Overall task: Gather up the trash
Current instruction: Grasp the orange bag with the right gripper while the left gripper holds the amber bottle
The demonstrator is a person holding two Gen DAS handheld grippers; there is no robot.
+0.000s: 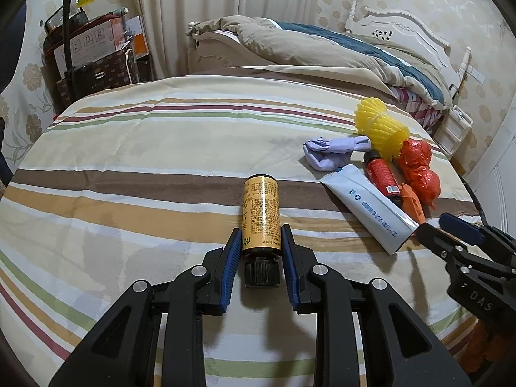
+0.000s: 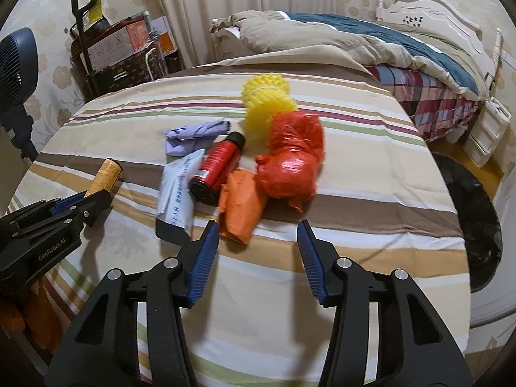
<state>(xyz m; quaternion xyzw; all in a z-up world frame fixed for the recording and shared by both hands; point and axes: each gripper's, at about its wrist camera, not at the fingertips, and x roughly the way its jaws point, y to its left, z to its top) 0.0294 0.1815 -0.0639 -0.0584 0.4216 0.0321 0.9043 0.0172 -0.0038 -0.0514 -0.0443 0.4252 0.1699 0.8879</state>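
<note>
Lying on the striped bedsheet [image 1: 135,148], a yellow-labelled cylindrical bottle [image 1: 260,214] with a black ribbed cap sits clamped between the blue pads of the left gripper [image 1: 260,242], cap toward the gripper. Off to its right lies a heap: white tube [image 1: 367,213], red canister [image 2: 216,169], orange crumpled bag [image 2: 295,161], yellow foam netting [image 2: 264,103], lilac cloth [image 2: 196,135]. The right gripper [image 2: 257,235] is partly open and empty just short of the heap. Bare sheet spreads beyond the bottle.

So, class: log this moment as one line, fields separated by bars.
left gripper: shut on yellow bottle | right gripper: open, holding nothing, near orange wrapper | striped bed: trash uncollected
</note>
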